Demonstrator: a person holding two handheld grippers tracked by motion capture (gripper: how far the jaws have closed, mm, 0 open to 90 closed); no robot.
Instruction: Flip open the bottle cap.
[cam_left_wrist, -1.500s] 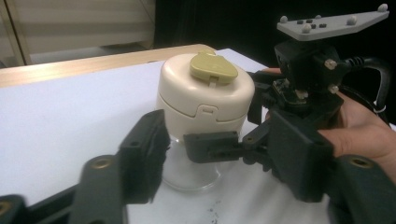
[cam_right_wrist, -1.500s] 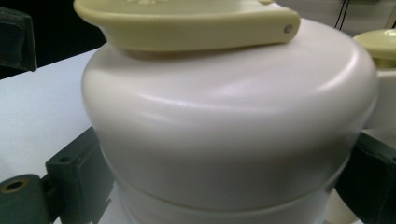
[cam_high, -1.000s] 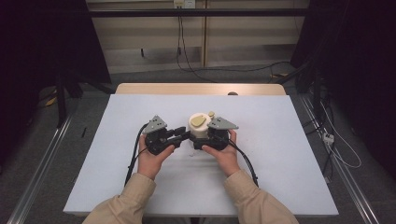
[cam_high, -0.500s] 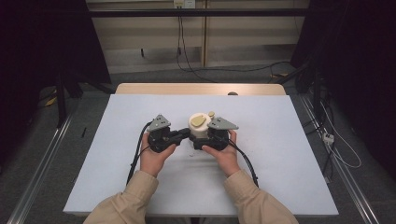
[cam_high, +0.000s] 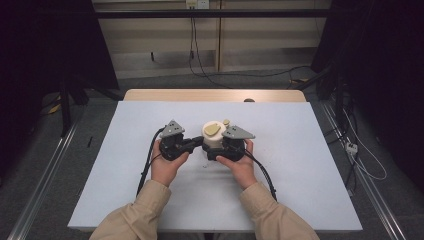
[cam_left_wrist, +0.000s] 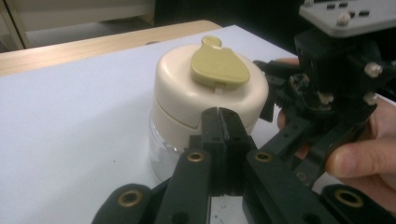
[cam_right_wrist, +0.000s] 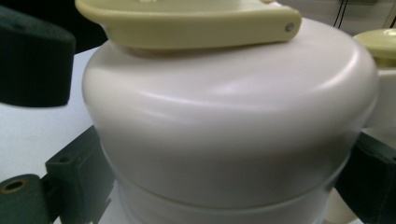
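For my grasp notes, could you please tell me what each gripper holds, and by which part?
The right gripper clasps the clear jar's cream domed lid by its sides; the left gripper is shut, holding nothing.

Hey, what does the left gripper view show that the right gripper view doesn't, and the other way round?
Left gripper view: the left claw, shut with nothing between its jaws, which have just been closing, its tips in front of the jar; the right hand; the wooden table edge.
Right gripper view: the right claw gripping the jar's sides, seen close up.
Both: the cream-lidded jar and its tan flap.
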